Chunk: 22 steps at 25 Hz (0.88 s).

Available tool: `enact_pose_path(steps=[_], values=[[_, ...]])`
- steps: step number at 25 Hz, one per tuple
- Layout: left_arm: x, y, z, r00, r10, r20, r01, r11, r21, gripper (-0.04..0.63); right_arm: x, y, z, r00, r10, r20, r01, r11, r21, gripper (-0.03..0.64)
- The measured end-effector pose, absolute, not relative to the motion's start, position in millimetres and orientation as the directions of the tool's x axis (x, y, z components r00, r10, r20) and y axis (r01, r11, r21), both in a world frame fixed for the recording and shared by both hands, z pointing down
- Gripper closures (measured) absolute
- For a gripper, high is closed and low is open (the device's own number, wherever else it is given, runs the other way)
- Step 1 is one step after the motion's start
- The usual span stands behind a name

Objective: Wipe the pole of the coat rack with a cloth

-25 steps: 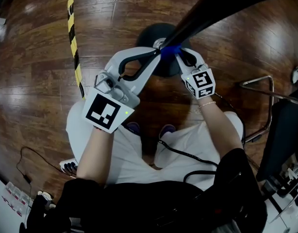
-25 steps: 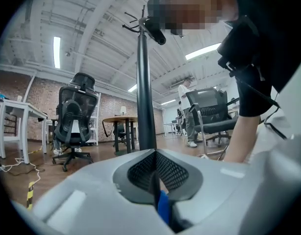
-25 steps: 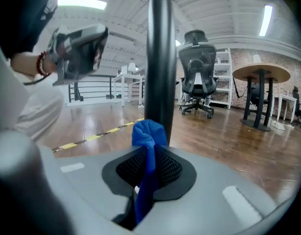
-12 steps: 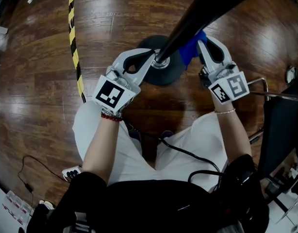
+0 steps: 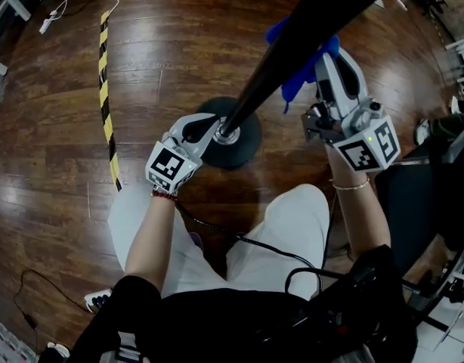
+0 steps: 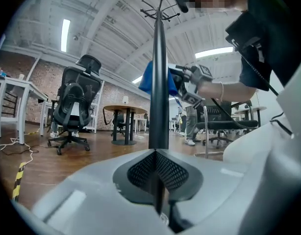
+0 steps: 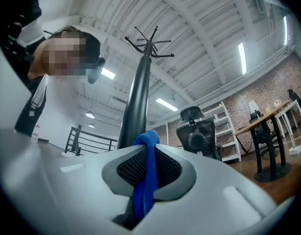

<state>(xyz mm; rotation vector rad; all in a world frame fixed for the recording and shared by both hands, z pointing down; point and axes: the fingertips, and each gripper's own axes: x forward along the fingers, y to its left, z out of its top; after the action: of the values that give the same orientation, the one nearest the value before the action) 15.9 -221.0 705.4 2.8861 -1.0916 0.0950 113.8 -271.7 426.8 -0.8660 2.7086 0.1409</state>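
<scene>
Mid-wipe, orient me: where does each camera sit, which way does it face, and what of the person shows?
Head view: on the head, facing steeply down the pole to its base; shows forearms, lap, left gripper, right gripper.
Left gripper view: low on the pole, facing up it; shows arm and torso at right.
Right gripper view: higher, facing up past its cloth; torso at left.
Shared: both gripper views show the hooks.

An open-plan office in an industrial-style hall is indicated. Black mesh swivel office chairs [image 6: 74, 106], a round wooden pedestal table [image 6: 125, 109] and white desks [image 6: 11, 82] are set on a dark glossy wooden plank floor [image 5: 51, 195] marked with yellow-and-black striped hazard tape [image 5: 105, 104]. The space is enclosed by a red brick wall [image 7: 273, 87] and a white ribbed vaulted ceiling [image 7: 204, 28] fitted with strip lights [image 7: 242, 58].
</scene>
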Motion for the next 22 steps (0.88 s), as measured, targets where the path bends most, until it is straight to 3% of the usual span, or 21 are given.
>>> enact_pose_path(steps=[5,10,14,17,22], values=[[11.3,-221.8,713.7,0.742,-0.667,0.068,-0.671,-0.737,0.084,0.589,108.3,-275.6,343.0,-0.759,-0.515,-0.398,-0.596,0.796,0.108,0.586],[35.9,-219.3,689.8,0.776,-0.63,-0.006,-0.629,-0.775,0.061,0.589,119.4,-266.7,288.6,-0.754,-0.452,-0.477,-0.559,0.823,0.104,0.586],[56.4,-209.7,689.1,0.815,-0.58,0.021,-0.579,-0.815,-0.035,0.589,120.1,-257.9,255.9,-0.768,-0.422,-0.481,-0.548,0.822,0.154,0.586],[68.9,-192.1,695.1,0.84,-0.542,0.032,-0.542,-0.841,-0.007,0.589,119.0,-249.4,243.1,-0.77,-0.421,-0.479,-0.553,0.815,0.174,0.586],[38.5,-193.2,629.1,0.858,-0.513,-0.001,-0.513,-0.858,-0.015,0.589,111.2,-240.0,231.1,-0.763,-0.419,-0.492,-0.56,0.809,0.178,0.586]])
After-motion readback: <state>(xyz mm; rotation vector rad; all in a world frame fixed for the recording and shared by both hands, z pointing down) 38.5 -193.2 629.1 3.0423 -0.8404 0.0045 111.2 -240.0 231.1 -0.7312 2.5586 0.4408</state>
